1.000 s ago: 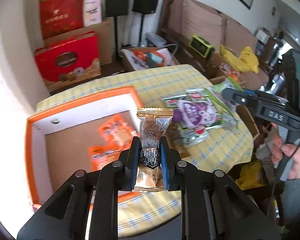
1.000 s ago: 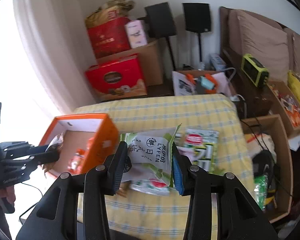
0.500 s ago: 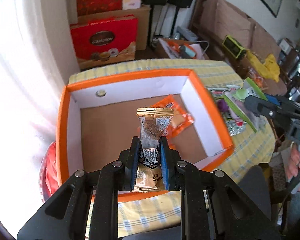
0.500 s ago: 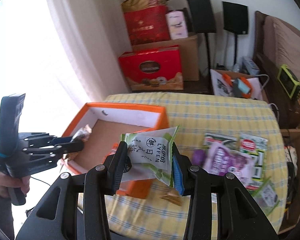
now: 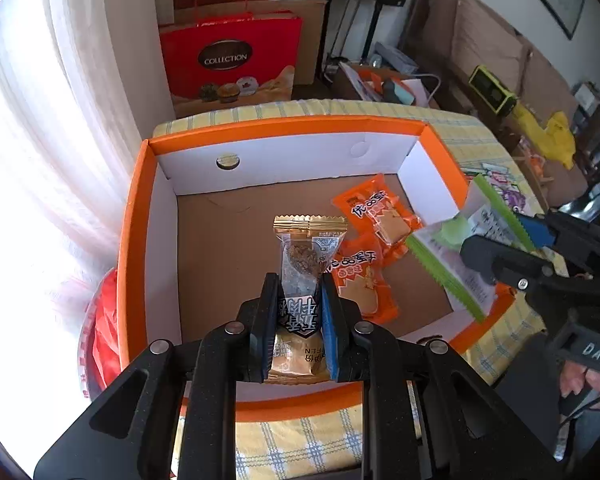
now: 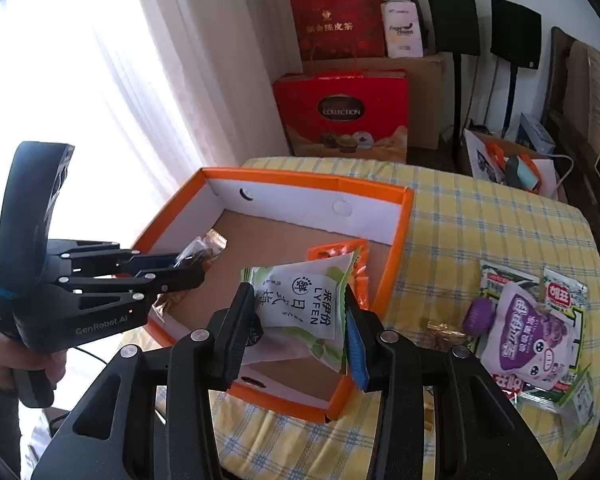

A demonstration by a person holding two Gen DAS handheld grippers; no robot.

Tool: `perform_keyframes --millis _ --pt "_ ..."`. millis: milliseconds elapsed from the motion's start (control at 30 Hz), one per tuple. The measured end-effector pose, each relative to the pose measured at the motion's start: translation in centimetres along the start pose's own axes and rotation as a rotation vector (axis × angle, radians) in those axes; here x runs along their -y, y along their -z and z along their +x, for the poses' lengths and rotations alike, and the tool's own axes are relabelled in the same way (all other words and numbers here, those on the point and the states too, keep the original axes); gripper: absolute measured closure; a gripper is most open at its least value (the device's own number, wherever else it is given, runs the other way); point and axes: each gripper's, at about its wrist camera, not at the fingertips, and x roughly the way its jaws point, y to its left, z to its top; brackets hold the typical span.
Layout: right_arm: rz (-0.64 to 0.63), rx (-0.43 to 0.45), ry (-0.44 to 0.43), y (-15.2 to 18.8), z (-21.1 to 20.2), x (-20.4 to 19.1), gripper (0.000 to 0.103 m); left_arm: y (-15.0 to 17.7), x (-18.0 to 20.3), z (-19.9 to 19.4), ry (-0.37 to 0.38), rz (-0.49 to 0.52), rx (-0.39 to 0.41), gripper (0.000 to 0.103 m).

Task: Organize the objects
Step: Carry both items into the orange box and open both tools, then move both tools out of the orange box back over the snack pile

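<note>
My left gripper (image 5: 299, 296) is shut on a gold-and-clear snack packet (image 5: 306, 248) and holds it over the open orange box (image 5: 134, 216). It also shows in the right wrist view (image 6: 180, 270) above the box's left side. My right gripper (image 6: 298, 312) is shut on a green-and-white LYFEN snack bag (image 6: 300, 304) and holds it over the box's right wall (image 6: 396, 256). That bag also shows in the left wrist view (image 5: 460, 252). Two orange snack packets (image 5: 376, 216) lie on the box's brown floor.
Several snack packets, one a purple bag (image 6: 528, 332), lie on the yellow checked tablecloth (image 6: 480, 216) right of the box. A red gift box (image 6: 340, 112), cartons and speaker stands stand behind the table. A bright curtained window is at the left.
Both grippers have moved left over the orange box with their packets. The right gripper's green bag now hangs over the box's right wall.
</note>
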Motion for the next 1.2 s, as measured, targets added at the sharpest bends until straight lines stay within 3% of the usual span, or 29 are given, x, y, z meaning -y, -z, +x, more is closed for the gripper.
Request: perform_keyframes --millis 333,467,633,867,967,1200 --pt "-0.034 -0.033 0.019 0.7 1.4 0.1 0.053 0.1 -0.6 1.2 -0.012 -0.033 -0.026 0.083" --pt "-0.012 -0.007 0.008 0.3 0.2 0.5 0.053 0.0 -0.6 0.7 -0.018 -0.038 -0.013 0.075" --pt "0.01 0.036 0.009 -0.3 -2.0 1.2 0.049 -0.3 -0.1 -0.4 -0.012 -0.032 0.008 0.072" --pt "0.037 0.061 0.052 -0.5 -4.7 2.6 0.04 -0.9 1.2 -2.2 -0.039 -0.007 0.06 0.035" --pt "0.041 0.062 0.087 -0.3 -5.4 3.4 0.029 -1.0 1.9 -2.3 -0.045 0.005 0.066 0.027" --pt "0.077 0.066 0.131 0.5 -6.9 5.7 0.021 -1.1 3.1 -2.4 0.016 0.001 0.063 0.022"
